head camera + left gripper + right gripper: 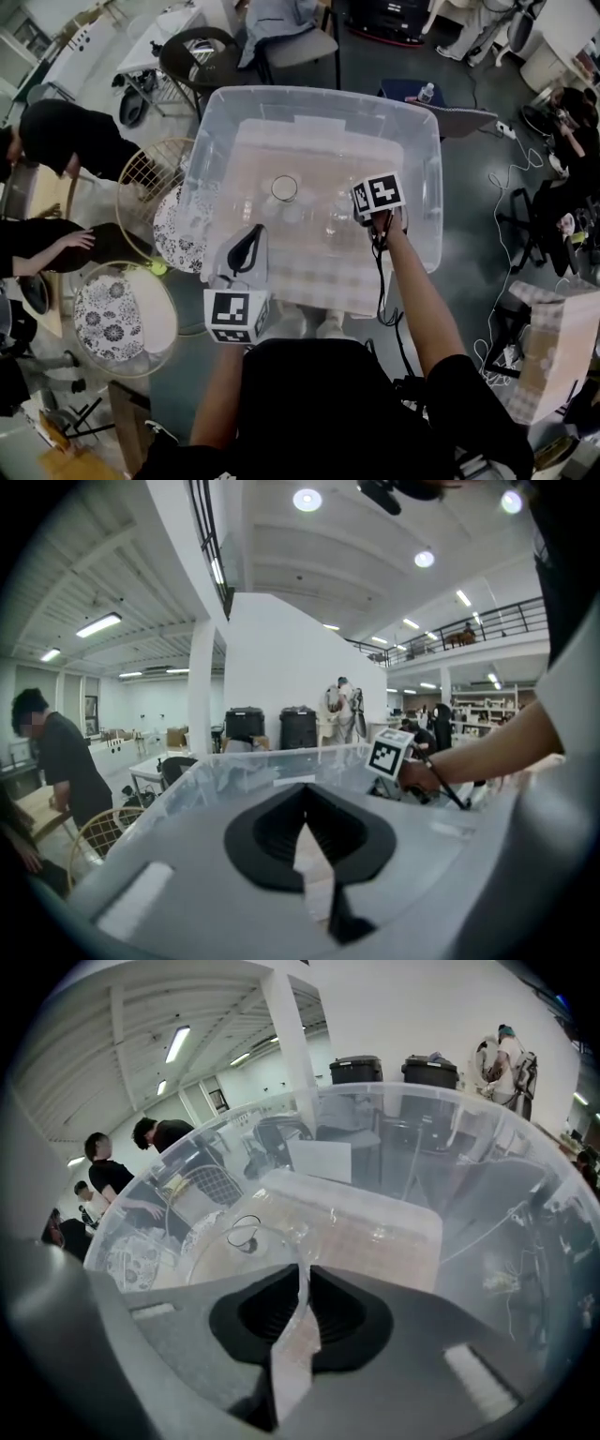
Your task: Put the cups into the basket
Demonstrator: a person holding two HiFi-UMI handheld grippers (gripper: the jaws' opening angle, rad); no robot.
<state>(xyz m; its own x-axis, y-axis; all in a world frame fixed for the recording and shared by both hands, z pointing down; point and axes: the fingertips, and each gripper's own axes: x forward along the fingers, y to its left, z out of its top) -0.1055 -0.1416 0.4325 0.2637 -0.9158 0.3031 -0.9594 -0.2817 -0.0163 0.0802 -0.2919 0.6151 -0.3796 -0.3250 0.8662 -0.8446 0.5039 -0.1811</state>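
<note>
Down inside the clear basket (319,91), the right gripper (302,1288) pinches a clear cup (242,1252) by its thin rim, the left gripper (305,825) hangs clenched and empty, and that slick wall could slip, toppling onto the second cup (284,190).

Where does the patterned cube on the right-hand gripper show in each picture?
Head view: marker cube right of centre, over the right half of the clear tub.
Left gripper view: right of centre, by the tub's far rim.
Right gripper view: not in it.
Shared landmark: the clear tub.
</note>
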